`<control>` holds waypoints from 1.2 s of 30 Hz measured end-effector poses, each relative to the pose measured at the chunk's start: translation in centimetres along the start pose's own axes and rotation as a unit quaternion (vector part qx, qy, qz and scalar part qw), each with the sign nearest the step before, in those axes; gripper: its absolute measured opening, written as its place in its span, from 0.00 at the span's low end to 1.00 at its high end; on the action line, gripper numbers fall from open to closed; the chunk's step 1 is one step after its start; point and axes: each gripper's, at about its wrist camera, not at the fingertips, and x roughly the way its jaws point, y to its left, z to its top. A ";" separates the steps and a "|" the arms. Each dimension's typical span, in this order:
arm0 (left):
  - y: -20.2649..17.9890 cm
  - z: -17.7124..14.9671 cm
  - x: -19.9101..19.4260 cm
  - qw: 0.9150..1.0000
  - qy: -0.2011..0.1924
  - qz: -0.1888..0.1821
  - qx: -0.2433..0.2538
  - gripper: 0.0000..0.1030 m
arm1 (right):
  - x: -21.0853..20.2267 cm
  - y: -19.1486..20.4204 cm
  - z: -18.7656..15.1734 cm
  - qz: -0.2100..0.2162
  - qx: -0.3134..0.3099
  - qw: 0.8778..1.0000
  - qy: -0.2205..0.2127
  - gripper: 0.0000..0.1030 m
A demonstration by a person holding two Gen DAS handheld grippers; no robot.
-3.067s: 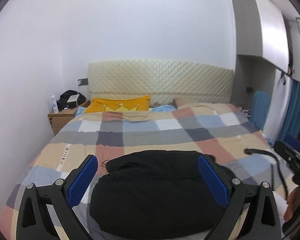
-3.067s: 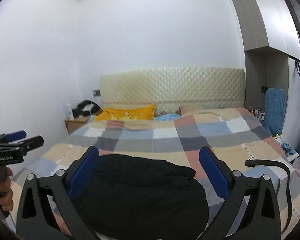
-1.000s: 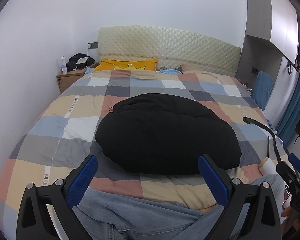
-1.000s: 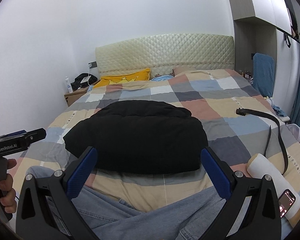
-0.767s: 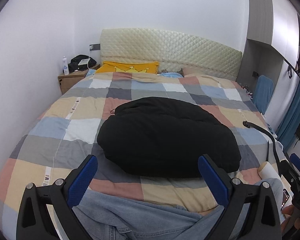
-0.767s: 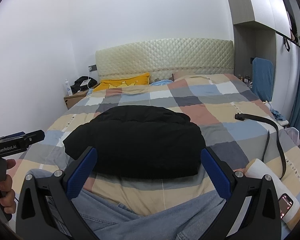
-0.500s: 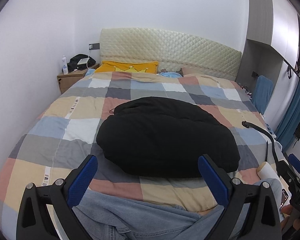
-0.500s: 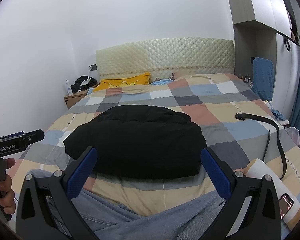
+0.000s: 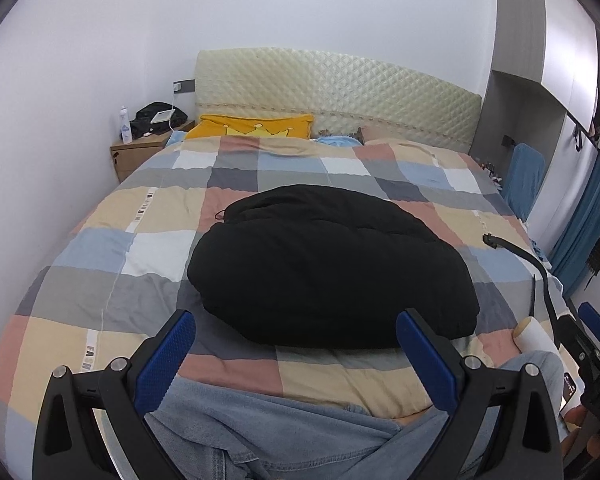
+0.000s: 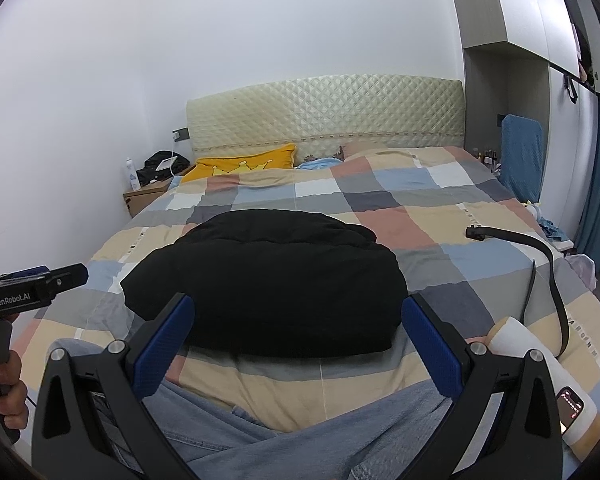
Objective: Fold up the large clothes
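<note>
Both grippers are held level above the near edge of the bed (image 9: 100, 248), pointing toward the headboard. The left gripper (image 9: 296, 354) and right gripper (image 10: 298, 338) have their jaws spread wide, holding nothing (blue pads bare). The black jacket (image 9: 332, 268) lies bundled mid-bed; light jeans (image 10: 260, 436) lie directly beneath the grippers.

left gripper (image 9: 296, 344) spread wide, right gripper (image 10: 298, 326) likewise

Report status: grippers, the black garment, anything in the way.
Left gripper and right gripper open, empty. Black garment bundled on the bed. Jeans nearest; black belt to the right.
</note>
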 end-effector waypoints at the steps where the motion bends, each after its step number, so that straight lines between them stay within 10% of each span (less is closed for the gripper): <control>1: -0.1 -0.1 0.0 1.000 -0.001 0.001 0.002 0.99 | 0.0 0.0 0.0 0.001 0.002 1.000 0.001 1.00; 36: -0.3 -0.3 0.3 1.000 0.005 -0.005 0.003 0.99 | 0.2 -0.7 -0.3 0.000 0.010 1.000 0.011 1.00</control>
